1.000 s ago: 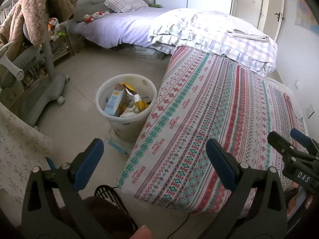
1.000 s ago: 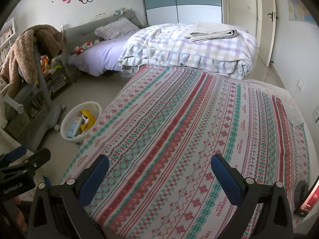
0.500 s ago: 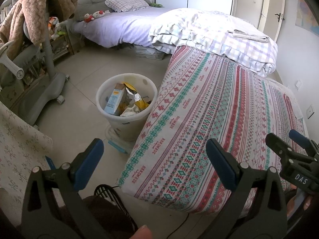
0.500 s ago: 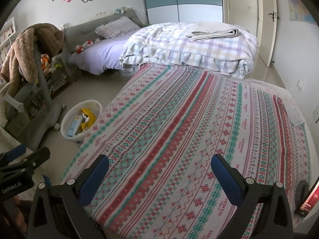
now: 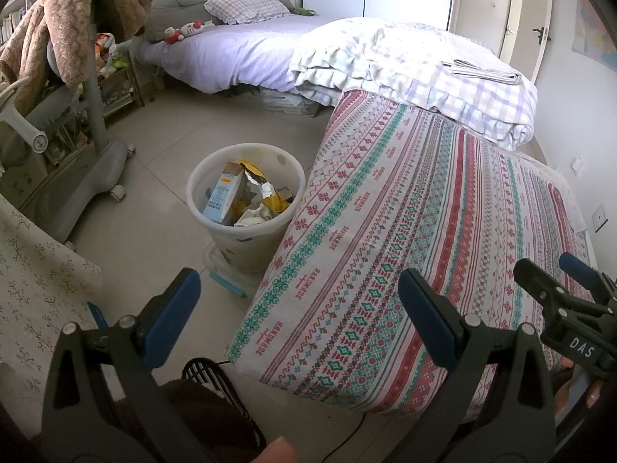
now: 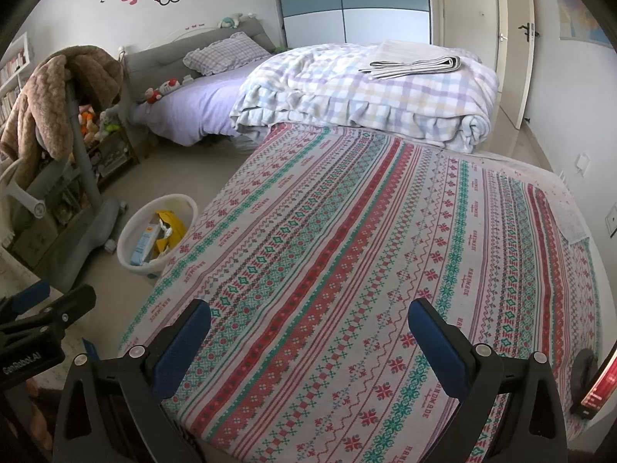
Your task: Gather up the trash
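Left gripper (image 5: 297, 308) hangs spread wide and empty, the white trash bin (image 5: 246, 189) ahead of it on the floor, pressed against the bed's (image 5: 424, 231) near-left edge. Bare floor (image 5: 166, 177) lies left of the bin. Right gripper (image 6: 308, 343), jaws apart, holding nothing, hovers over the patterned bedspread.

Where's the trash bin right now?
The white trash bin stands on the floor against the left edge of the patterned bed, partly filled with trash. In the right wrist view it sits at left, beside the grey chair base.
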A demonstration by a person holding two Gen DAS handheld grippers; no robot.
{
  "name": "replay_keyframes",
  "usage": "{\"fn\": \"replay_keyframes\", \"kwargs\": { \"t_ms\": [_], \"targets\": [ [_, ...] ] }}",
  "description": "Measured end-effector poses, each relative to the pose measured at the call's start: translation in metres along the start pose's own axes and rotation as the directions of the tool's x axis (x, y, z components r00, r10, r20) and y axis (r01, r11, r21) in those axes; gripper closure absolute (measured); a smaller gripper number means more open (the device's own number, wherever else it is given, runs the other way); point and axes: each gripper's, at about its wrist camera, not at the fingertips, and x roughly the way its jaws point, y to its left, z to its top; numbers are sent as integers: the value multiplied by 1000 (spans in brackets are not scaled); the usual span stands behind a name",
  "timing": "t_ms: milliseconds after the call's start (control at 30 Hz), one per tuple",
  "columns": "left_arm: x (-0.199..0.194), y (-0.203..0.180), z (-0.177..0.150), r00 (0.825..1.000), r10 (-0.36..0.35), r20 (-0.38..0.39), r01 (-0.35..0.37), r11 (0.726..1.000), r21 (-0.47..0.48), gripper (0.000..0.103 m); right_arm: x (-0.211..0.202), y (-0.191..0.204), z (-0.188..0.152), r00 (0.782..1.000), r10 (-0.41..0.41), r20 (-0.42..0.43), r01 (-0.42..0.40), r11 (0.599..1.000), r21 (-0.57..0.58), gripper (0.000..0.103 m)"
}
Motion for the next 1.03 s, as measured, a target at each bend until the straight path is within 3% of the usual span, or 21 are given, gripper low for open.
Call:
{"fn": "replay_keyframes", "kwargs": {
  "t_ms": [1033],
  "targets": [
    [0,-5,0,1000,20,4,-20,1000,-15,1,-1,5,-1,999,-31,19,30,999,25,0]
  ]
}}
